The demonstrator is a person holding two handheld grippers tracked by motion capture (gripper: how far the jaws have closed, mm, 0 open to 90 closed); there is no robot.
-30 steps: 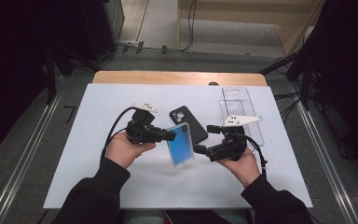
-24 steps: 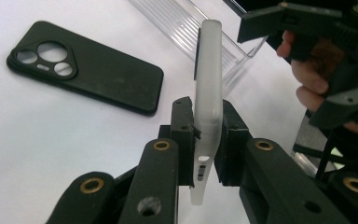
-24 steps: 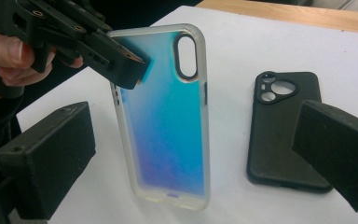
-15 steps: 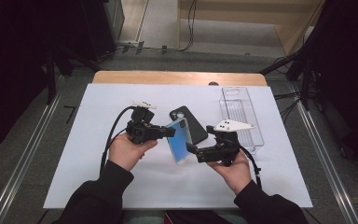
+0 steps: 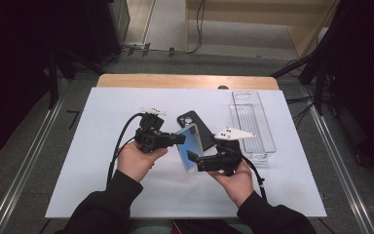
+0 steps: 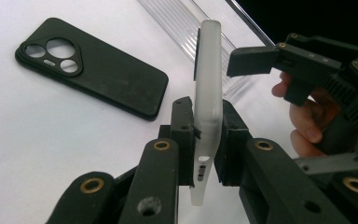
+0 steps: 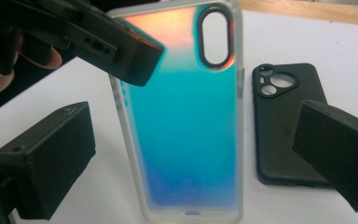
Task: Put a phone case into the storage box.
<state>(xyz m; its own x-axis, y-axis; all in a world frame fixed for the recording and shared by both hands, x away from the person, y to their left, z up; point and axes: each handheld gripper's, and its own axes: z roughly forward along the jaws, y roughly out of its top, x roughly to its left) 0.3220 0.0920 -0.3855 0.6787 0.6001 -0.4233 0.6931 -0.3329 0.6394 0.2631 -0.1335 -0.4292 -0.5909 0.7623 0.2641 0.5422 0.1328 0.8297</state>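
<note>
In the centre of the high view, the left gripper [image 5: 179, 139] has its fingers clamped on the edge of a translucent, frosted-rimmed phone case with a blue-to-orange iridescent back [image 5: 191, 153], holding it up off the white tabletop [image 5: 102, 112] between the two hands. The left gripper view shows that case [image 6: 207, 93] edge-on and upright, its thin rim pinched between the two black pads at lower centre of the frame. The right gripper [image 5: 191, 157] sits just right of the case with its fingers spread wide apart and closed on nothing; in the right gripper view the case [image 7: 186, 121] stands in the middle of the frame between those two open pads, touching neither. A black matte phone case with a round camera cut-out [image 5: 196, 127] lies flat on the tabletop just behind the held case. A clear, ribbed plastic tray [image 5: 251, 125] rests toward the right side of the high view, well apart from the left hand [image 5: 137, 160].
</note>
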